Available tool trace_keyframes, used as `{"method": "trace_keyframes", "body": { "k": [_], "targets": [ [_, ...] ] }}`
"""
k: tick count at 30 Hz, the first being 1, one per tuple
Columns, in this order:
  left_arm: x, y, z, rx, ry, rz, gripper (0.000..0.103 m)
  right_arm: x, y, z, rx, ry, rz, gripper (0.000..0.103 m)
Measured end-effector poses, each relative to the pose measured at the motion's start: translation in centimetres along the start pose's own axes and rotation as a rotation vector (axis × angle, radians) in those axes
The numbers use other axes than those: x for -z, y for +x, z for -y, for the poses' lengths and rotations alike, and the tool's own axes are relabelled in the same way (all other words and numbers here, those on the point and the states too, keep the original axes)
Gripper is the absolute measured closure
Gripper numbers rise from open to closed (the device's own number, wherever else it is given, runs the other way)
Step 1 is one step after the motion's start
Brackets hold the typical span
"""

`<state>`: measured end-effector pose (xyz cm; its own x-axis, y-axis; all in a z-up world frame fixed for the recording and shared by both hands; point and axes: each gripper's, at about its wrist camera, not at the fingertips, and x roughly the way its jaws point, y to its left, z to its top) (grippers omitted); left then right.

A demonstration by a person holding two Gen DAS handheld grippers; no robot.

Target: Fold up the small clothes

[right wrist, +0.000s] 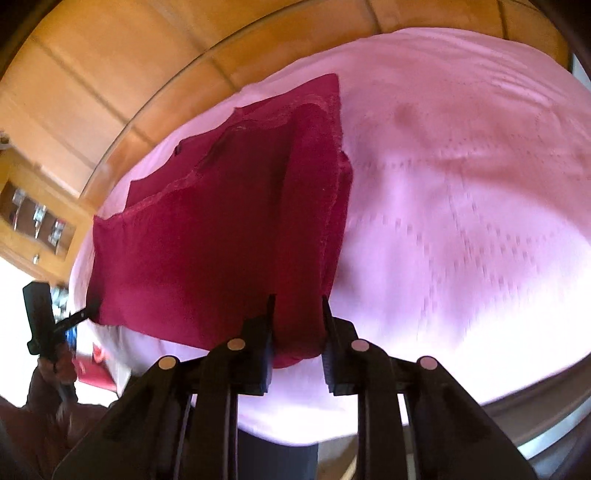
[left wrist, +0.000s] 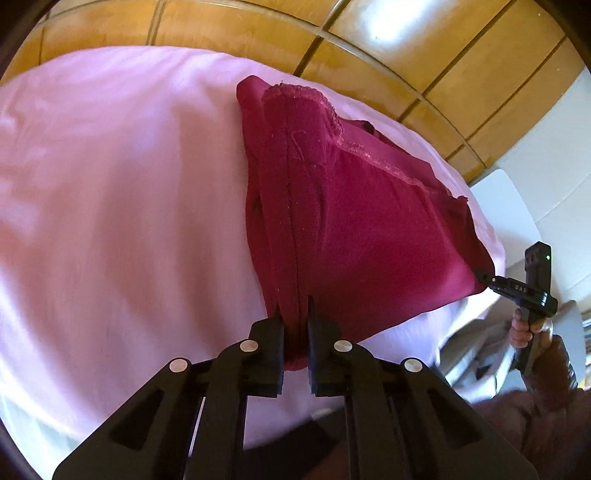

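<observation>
A: Item one, left gripper (left wrist: 296, 317): black, two-fingered, clamped on a bunched fold at the near edge of the dark red, lace-trimmed small garment (left wrist: 354, 206). Cloth fills the narrow gap between the fingers and pokes out behind them.

B: Item two, right gripper (right wrist: 298, 314): same black build, pinching another near corner of that garment (right wrist: 221, 236), with red fabric gathered between its fingers. From the left wrist view this gripper (left wrist: 484, 276) shows at the far right, its tip touching the garment's corner; the person's hand (left wrist: 532, 328) holds its handle below.

A: Entered. From the right wrist view, the left gripper (right wrist: 90, 308) shows at the far left, tip on the opposite corner.

B: Item three, garment position: spread and stretched between the two grippers, near edge raised at both held corners. The lace-trimmed edge lies on the far side, with folded layers showing there.

A: Item four, support: pale pink bedsheet (left wrist: 110, 206) under the garment, lightly wrinkled; the right wrist view shows a woven dotted pattern in it (right wrist: 461, 206).

B: Item five, surroundings: glossy orange-brown wooden panelled headboard (left wrist: 240, 29) beyond the sheet. A white piece of furniture (left wrist: 498, 206) sits beside the bed; its kind cannot be told.
</observation>
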<state>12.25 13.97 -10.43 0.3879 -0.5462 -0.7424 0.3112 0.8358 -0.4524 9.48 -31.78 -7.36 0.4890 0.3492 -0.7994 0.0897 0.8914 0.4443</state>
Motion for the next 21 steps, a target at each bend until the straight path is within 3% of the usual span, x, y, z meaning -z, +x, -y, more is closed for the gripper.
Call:
{"method": "trace_keyframes", "body": {
  "k": [2, 4, 6, 8, 12, 14, 16, 17, 18, 20, 21],
  "targets": [
    [0.2, -0.5, 0.0, 0.014, -0.008, 0.002, 0.094, 0.0, -0.5, -0.2, 0.017, -0.020, -0.003, 0.071],
    [-0.8, -0.9, -0.4, 0.023, -0.024, 0.041, 0.091, -1.1, -1.2, 0.0, 0.039, -0.021, 0.052, 0.064],
    [-2.1, -1.2, -0.7, 0.008, -0.040, 0.086, 0.075, -2.7, -1.4, 0.1, 0.061, -0.010, 0.104, 0.062],
    [-3.6, -1.2, -1.0, 0.007, -0.049, 0.123, 0.068, -4.4, -1.1, 0.1, 0.103, -0.014, 0.147, 0.062],
    [-6.9, 0.3, -1.0, 0.011, -0.029, 0.150, 0.068, -6.9, 0.9, -0.2, 0.135, -0.020, 0.162, 0.062],
    [-7.7, 1.2, -0.8, 0.022, -0.023, 0.143, 0.068, -7.9, 2.2, -0.5, 0.159, -0.023, 0.159, 0.065],
    [-8.0, 2.2, -0.6, 0.020, -0.015, 0.138, 0.068, -8.4, 3.1, -0.2, 0.162, -0.025, 0.147, 0.084],
    [-8.1, 2.7, -0.6, 0.026, -0.008, 0.130, 0.068, -8.3, 3.3, -0.2, 0.161, -0.029, 0.142, 0.087],
    [-8.3, 3.3, -0.5, 0.041, 0.007, 0.112, 0.078, -8.4, 3.5, -0.2, 0.166, -0.040, 0.143, 0.096],
    [-8.1, 3.6, 0.0, 0.017, 0.045, 0.122, 0.093, -8.2, 3.3, -0.9, 0.178, -0.057, 0.151, 0.096],
    [-8.0, 3.4, 0.0, 0.024, 0.046, 0.132, 0.095, -8.1, 3.0, -1.3, 0.181, -0.061, 0.155, 0.097]
  ]
}}
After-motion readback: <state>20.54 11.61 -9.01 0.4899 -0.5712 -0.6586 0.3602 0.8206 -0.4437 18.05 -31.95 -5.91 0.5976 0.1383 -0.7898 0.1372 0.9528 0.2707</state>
